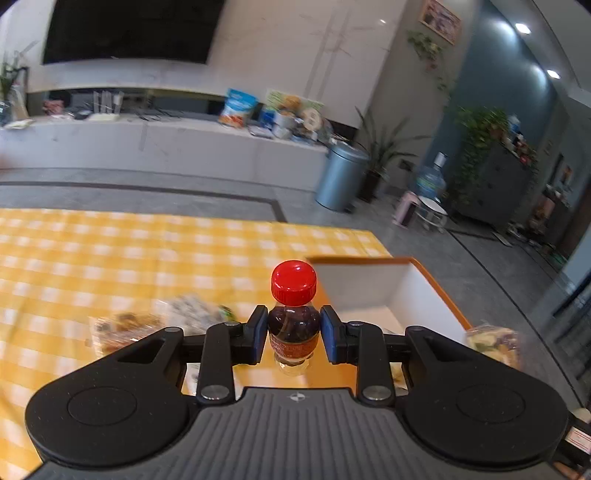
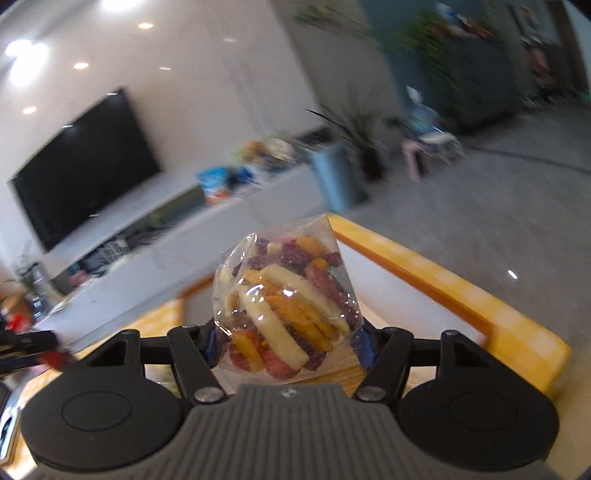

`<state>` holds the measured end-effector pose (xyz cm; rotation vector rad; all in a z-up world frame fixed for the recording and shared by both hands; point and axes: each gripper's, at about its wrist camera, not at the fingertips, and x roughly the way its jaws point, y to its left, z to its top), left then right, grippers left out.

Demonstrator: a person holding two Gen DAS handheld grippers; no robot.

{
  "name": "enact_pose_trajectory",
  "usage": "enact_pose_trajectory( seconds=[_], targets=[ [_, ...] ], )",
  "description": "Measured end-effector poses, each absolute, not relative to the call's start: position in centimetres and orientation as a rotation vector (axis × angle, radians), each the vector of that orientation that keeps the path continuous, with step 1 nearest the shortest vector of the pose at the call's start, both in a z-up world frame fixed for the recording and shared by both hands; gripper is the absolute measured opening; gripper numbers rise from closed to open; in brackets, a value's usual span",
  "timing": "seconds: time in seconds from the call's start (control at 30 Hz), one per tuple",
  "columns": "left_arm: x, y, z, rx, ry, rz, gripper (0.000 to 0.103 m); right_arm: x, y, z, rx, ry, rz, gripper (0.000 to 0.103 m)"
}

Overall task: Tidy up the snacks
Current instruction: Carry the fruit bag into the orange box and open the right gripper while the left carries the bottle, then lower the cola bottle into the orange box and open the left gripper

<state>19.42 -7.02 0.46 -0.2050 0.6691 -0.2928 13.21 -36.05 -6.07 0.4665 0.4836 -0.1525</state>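
- Presently, a small dark-liquid bottle with a red screw cap [image 1: 294, 314] is clamped upright in the left gripper [image 1: 294, 334], beside the orange-rimmed white box [image 1: 436, 295].
- A clear plastic bag of mixed dried fruit chips [image 2: 286, 304] is pinched in the right gripper [image 2: 288, 341] above that box.
- Both items are best lowered fully inside before release; the bottle should be kept vertical.
- A yellow checked tablecloth [image 1: 110, 251] with further snack packets [image 1: 162, 317] is noted; a wall television [image 1: 129, 29] and grey bin [image 1: 340, 177] stand beyond.

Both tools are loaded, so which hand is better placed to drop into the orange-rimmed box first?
Right, probably. The right tool holds the bag of mixed chips directly over the orange-rimmed box. The left tool, clamped on the red-capped bottle, has the box off to its right.
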Motion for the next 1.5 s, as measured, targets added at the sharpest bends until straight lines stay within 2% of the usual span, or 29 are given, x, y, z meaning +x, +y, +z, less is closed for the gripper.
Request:
enact_pose_trajectory(
  seconds=[0.2,0.6,0.77,1.03,1.13,1.2,1.23,1.33,1.5],
  targets=[
    [19.1,-9.2,-0.8,-0.185,0.679,-0.365,0.034,13.6,-38.0,-7.6,0.571,0.529,-0.148,0.065],
    [18.1,-10.2,-1.8,-0.194,0.696,-0.418,0.034,15.8,-36.1,-7.6,0.478,0.526,-0.221,0.065],
    [17.8,-9.8,-1.2,-0.188,0.672,-0.393,0.034,16.2,-33.7,-7.3,0.315,0.541,-0.252,0.065],
    [18.0,-9.0,-1.2,-0.202,0.689,-0.379,0.034,16.2,-35.6,-8.4,0.428,0.576,-0.342,0.065],
    [18.0,-9.1,-1.0,-0.196,0.682,-0.382,0.034,16.5,-35.2,-8.6,0.405,0.587,-0.348,0.073],
    [17.9,-9.2,-0.5,-0.189,0.67,-0.388,0.034,16.7,-34.6,-8.3,0.401,0.556,-0.315,0.093],
    [17.8,-9.3,-0.4,-0.187,0.663,-0.39,0.034,16.8,-34.5,-8.0,0.409,0.52,-0.302,0.098],
    [17.7,-9.6,0.1,-0.173,0.648,-0.383,0.034,15.2,-34.7,-7.5,0.44,0.415,-0.295,0.1],
    [18.4,-11.2,0.8,-0.168,0.63,-0.402,0.034,14.4,-36.0,-7.7,0.527,0.381,-0.31,0.1]
  ],
)
